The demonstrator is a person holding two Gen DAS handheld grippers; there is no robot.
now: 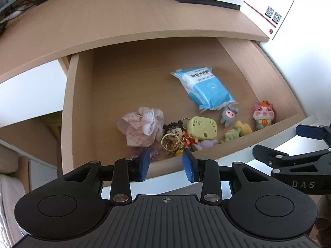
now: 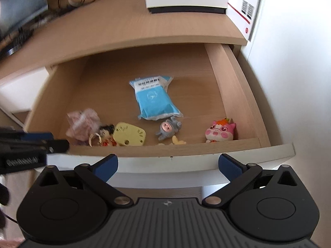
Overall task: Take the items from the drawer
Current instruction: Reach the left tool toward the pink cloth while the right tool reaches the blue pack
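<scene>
Over on the left wrist view, the open light-wood drawer (image 1: 78,107) is seen from above, pulled out from under the wooden counter (image 1: 124,20). The left gripper (image 1: 166,164) hangs just over the drawer's front edge, its blue-padded fingers (image 1: 144,164) set apart with nothing between them. Right under that gap sits the black-haired doll keychain with gold rings (image 1: 172,137), wedged between the pink ruffled fabric scrunchie (image 1: 142,125) and the pale yellow plastic box-shaped charm (image 1: 202,129). Probably that keychain is the pick in hand. It would best be taken by the doll's head rather than the loose rings, since those look likely to slip or snag the scrunchie. Farther back lies the blue-and-white sealed plastic packet (image 1: 203,90), well apart from the clutter, plus a small grey bunny figure (image 1: 228,115) and a pink-and-orange cartoon cat figure (image 1: 264,116) near the front wall.

Switching to the right wrist view, which is a bit blurred, the right gripper (image 2: 168,165) is held outside the drawer, in front of its white front panel (image 2: 269,150). Its fingers (image 2: 106,165) are spread very wide and are empty. No item is touched yet. Room should be left for the left gripper, seen at the left edge, so the two don't collide; the cat figure is the nearest easy target on this side, standing clear of the rest.
</scene>
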